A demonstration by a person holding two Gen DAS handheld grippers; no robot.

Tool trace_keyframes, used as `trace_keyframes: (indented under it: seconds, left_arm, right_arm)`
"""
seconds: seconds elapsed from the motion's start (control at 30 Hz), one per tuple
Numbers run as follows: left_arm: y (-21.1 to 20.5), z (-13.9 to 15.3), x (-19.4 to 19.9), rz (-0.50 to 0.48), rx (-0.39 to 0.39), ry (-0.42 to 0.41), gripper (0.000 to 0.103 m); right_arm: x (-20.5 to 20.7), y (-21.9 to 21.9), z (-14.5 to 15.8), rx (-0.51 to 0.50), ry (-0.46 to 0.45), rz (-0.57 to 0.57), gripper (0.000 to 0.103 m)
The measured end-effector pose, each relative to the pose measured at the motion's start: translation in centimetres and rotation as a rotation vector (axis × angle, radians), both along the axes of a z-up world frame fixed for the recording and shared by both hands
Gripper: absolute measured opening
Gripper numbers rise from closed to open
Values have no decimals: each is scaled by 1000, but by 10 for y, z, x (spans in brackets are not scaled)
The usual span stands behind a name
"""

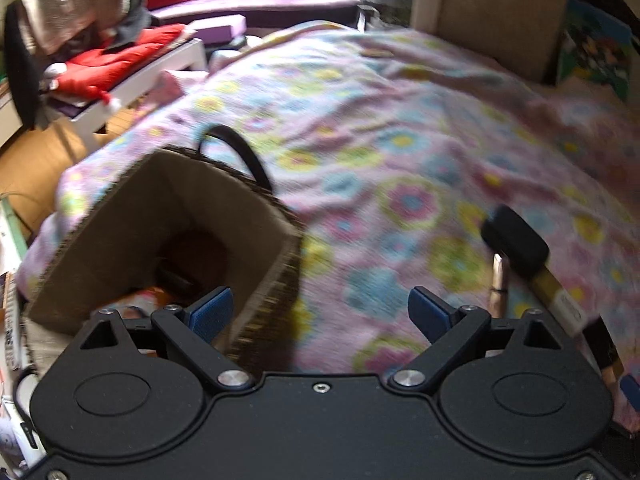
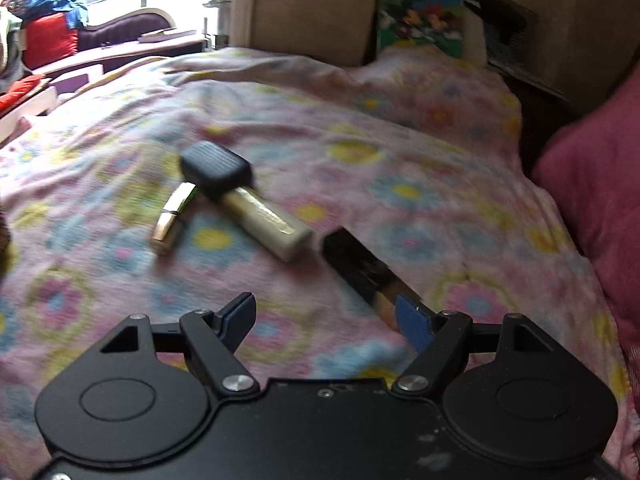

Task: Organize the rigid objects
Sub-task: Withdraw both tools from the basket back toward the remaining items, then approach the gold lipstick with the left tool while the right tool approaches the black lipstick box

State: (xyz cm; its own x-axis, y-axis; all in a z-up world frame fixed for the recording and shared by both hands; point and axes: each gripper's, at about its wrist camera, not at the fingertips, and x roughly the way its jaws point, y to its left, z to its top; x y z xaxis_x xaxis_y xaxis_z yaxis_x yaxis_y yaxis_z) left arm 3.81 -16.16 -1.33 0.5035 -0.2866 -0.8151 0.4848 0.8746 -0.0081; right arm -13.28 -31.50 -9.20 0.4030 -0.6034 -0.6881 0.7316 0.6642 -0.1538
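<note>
On the flowered blanket (image 2: 360, 128) lie a cream tube with a black ribbed cap (image 2: 244, 200), a small gold lipstick (image 2: 172, 216) beside it, and a black and gold stick (image 2: 368, 272). My right gripper (image 2: 326, 320) is open and empty just in front of them; its right finger overlaps the stick's near end. My left gripper (image 1: 320, 312) is open and empty, its left finger over the rim of a woven basket (image 1: 168, 236) with a black handle and things inside. The tube (image 1: 520, 248) and lipstick (image 1: 498, 280) show at the left wrist view's right.
A white bench (image 1: 152, 76) piled with red clothes stands left of the bed. A cardboard board (image 2: 312, 4) and a picture book (image 2: 424, 16) lean at the bed's head. A pink pillow (image 2: 592, 200) lies at the right. Wooden floor (image 1: 36, 156) shows at the left.
</note>
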Motion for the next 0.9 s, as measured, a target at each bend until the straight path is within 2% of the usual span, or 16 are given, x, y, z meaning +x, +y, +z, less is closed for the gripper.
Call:
trace_keyframes:
  seconds: [0.07, 0.17, 0.27, 0.43, 0.57, 0.6, 0.63, 0.67, 0.73, 0.77, 0.83, 0.9]
  left_arm:
    - [-13, -5, -7, -3, 52, -25, 98]
    - [-29, -13, -15, -1, 151, -81, 98]
    - [-39, -14, -21, 3, 199, -126, 98]
    - [-56, -7, -34, -54, 133, -133, 98]
    - [-81, -23, -45, -134, 126, -78, 98]
    - [-86, -29, -46, -145, 130, -60, 98]
    - [-92, -35, -46, -154, 131, -41, 98]
    - [-97, -40, -46, -163, 129, -18, 98]
    - [-107, -50, -44, -172, 121, 24, 98]
    - [-112, -55, -42, -167, 117, 44, 98]
    - [-119, -63, -38, -152, 111, 78, 98]
    - [-125, -73, -36, -136, 130, 102, 97]
  right_arm:
    - [-4, -8, -7, -7, 7, -13, 76]
    - [-9, -19, -16, -13, 15, -38, 77]
    - [-15, -32, -22, -11, 5, -66, 78]
    - [-30, -54, -25, -57, -26, -146, 79]
    - [-46, -68, -35, -180, -36, -211, 80]
    - [-51, -69, -40, -215, -46, -212, 82]
    - [-56, -70, -46, -244, -73, -203, 86]
    - [-64, -73, -51, -228, -128, -191, 91]
    - [-81, -87, -49, -122, -237, -183, 92]
    - [-91, -96, -49, -65, -295, -183, 97]
    - [-105, -102, -50, -23, -394, -163, 103]
    - [-106, -102, -51, -22, -413, -157, 103]
